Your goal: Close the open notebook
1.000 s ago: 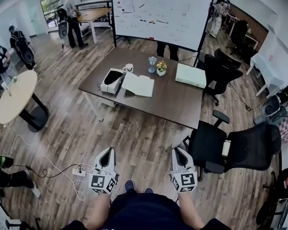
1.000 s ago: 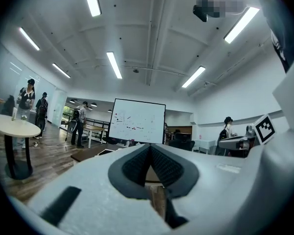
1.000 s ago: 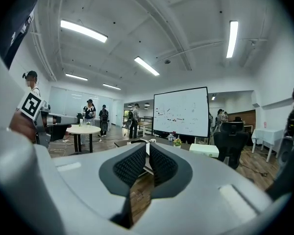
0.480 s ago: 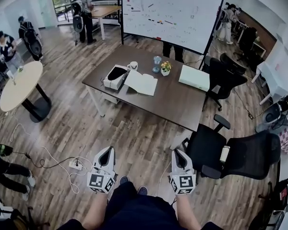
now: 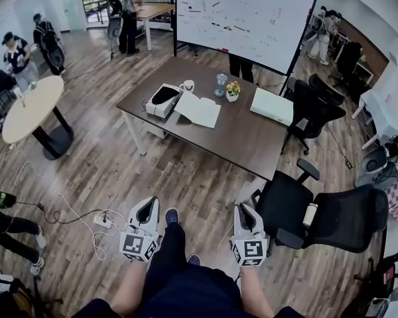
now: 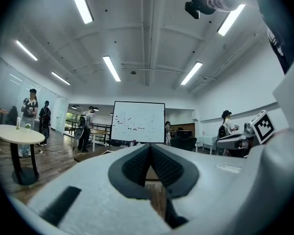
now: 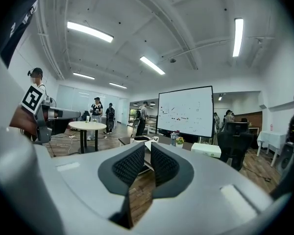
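Head view looks down at the person standing on the wood floor, well apart from the table. The notebook lies open and flat on the far left part of that table, pages up. It sits just right of a white box and near a mug and a small flower pot. The left gripper and the right gripper are held low, close to the body, one on each side. I think they hang there because nothing is close enough to reach. One shoe points at the table, so the person is likely heading that way. In the left gripper view, the left gripper has its jaws pressed together at the tips, with nothing between them. In the right gripper view, the right gripper has a thin gap between its jaws and holds nothing; the table shows far off through the gap. The task has not begun, as the notebook is untouched. Once close, a gripper will need to get under one side of the notebook and fold it over the other.
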